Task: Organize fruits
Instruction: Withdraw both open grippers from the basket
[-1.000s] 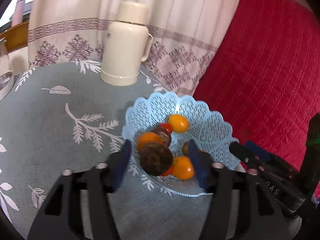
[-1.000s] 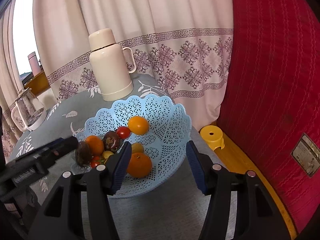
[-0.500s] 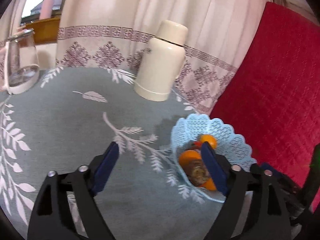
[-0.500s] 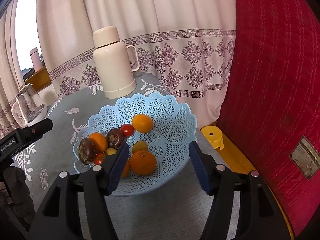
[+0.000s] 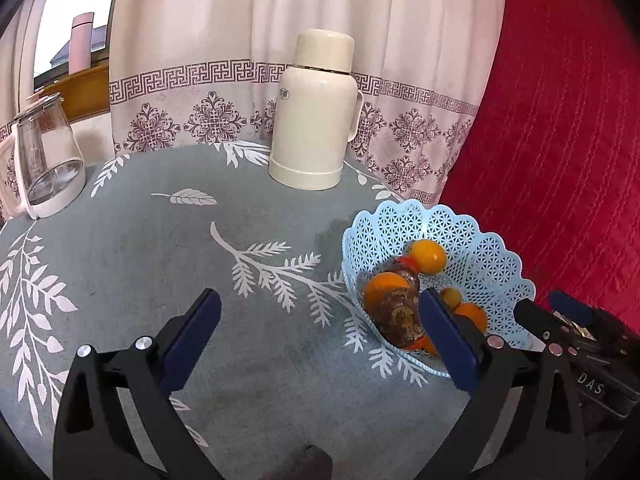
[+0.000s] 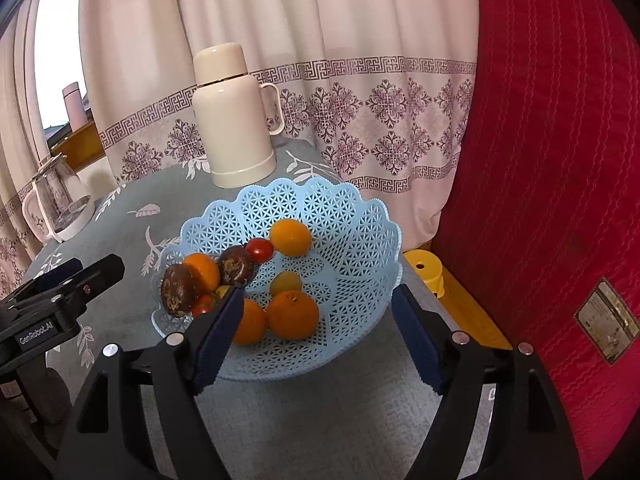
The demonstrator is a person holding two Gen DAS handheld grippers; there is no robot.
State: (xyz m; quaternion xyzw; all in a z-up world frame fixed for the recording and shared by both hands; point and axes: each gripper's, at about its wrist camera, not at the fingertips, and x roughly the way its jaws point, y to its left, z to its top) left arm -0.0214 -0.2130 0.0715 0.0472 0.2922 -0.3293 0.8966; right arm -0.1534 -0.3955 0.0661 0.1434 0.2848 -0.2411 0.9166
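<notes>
Two grippers open and empty, fruit all in blue basket (image 6: 360, 240) at right edge of grey leaf-print surface (image 5: 160, 260).

Left gripper (image 5: 320, 336) over bare cloth, fingers spread wide, right finger (image 5: 448, 336) overlapping basket's near rim in view. Right gripper (image 6: 316, 336) low at basket's near side, fingers apart, nothing between them but basket and fruit behind. Inside basket: oranges (image 6: 292, 314) at front, one more (image 6: 290, 237) further back, small red tomato (image 6: 259, 250) touching a dark brown fruit (image 6: 235, 266), second brown fruit (image 6: 178, 290) up against left rim. Cream thermos (image 5: 316, 112) upright behind basket, near curtain. Glass kettle (image 5: 44, 160) at far left. Yellow stool (image 6: 424, 270) on floor beside red quilted cover (image 6: 540, 160).
</notes>
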